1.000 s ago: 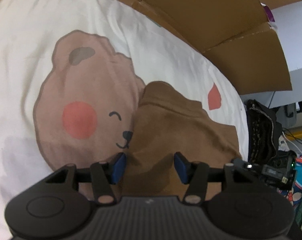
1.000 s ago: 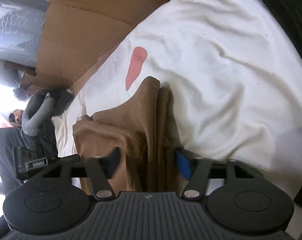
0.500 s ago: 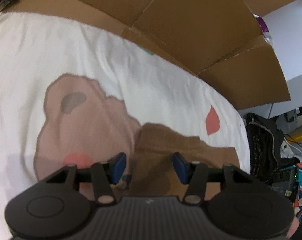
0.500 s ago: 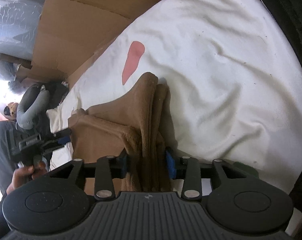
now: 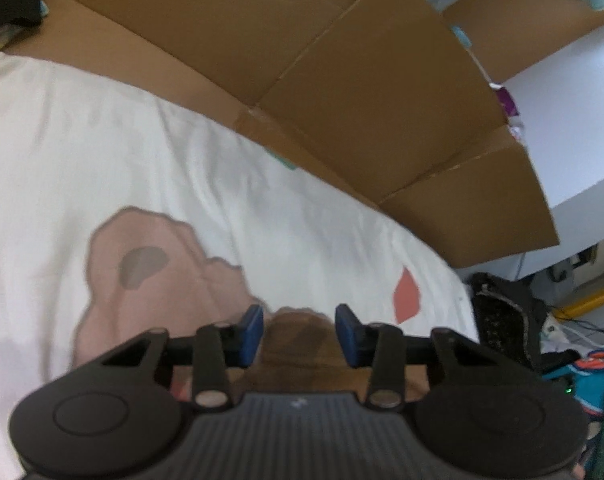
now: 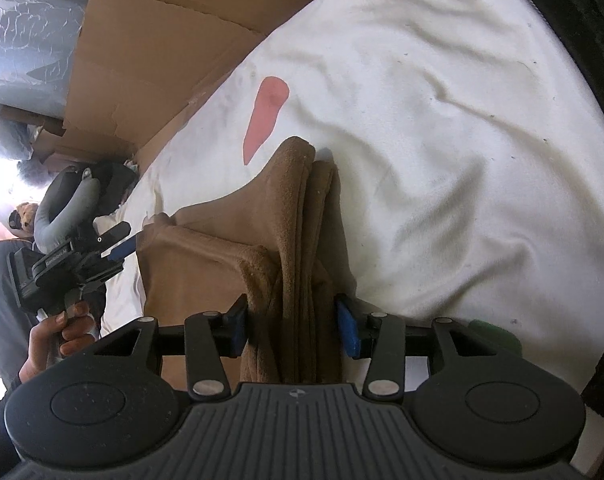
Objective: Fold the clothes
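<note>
A brown garment point(image 6: 197, 264) lies folded on a white bedsheet point(image 6: 442, 140). Its stacked folded edge runs up between the pads of my right gripper point(image 6: 291, 330). Those jaws are opening, and the right pad stands just clear of the cloth. My left gripper point(image 5: 300, 330) hovers above the garment point(image 5: 302, 364) with nothing between its blue pads, and its jaws are closing. In the right wrist view the left gripper point(image 6: 117, 248) sits off the garment's left edge, held by a person's hand point(image 6: 57, 328).
The sheet carries a brown bear print point(image 5: 149, 280) and a red patch point(image 6: 265, 116). Flattened cardboard point(image 5: 342, 80) lines the far side of the bed. Dark clothes and clutter point(image 5: 502, 320) lie past the bed's right edge.
My left gripper has lifted and tipped upward off the garment, with its pads a little closer. My right gripper pinched the folded edge and has since widened around it.
</note>
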Available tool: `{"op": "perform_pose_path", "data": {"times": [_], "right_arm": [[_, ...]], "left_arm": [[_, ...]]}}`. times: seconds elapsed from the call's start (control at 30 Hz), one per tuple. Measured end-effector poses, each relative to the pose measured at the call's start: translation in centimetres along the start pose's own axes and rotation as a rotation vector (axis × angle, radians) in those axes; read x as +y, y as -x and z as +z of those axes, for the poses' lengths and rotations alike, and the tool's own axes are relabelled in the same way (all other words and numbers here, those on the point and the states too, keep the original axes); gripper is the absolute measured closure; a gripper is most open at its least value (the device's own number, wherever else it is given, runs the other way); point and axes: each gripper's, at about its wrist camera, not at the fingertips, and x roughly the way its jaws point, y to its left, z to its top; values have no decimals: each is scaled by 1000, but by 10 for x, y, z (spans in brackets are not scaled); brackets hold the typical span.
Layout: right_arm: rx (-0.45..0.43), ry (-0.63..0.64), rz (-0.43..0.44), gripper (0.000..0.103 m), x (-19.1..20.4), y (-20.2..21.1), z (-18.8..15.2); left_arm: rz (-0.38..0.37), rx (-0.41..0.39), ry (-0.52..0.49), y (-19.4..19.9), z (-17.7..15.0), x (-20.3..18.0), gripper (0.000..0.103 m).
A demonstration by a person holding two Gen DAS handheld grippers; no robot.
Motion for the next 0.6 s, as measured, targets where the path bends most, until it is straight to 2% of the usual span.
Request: {"op": "perform_pose_path", "data": {"times": [0.07, 0.2, 0.23, 0.3, 0.37, 0.6], "right_arm": [[0, 0, 1, 53, 0, 1, -1], [-1, -3, 4, 53, 0, 1, -1], [-1, -3, 4, 53, 0, 1, 0], [0, -3, 3, 53, -1, 0, 0], [1, -1, 3, 53, -1, 0, 0], [-2, -6, 1, 53, 0, 1, 0]], "left_arm": [[8, 14, 0, 5, -4, 2, 55], [6, 67, -21, 4, -18, 7, 57], [9, 80, -31, 1, -20, 7, 59], [17, 106, -52, -4, -24, 7, 76], [10, 98, -50, -8, -21, 7, 86], [6, 80, -80, -20, -10, 0, 89]]}}
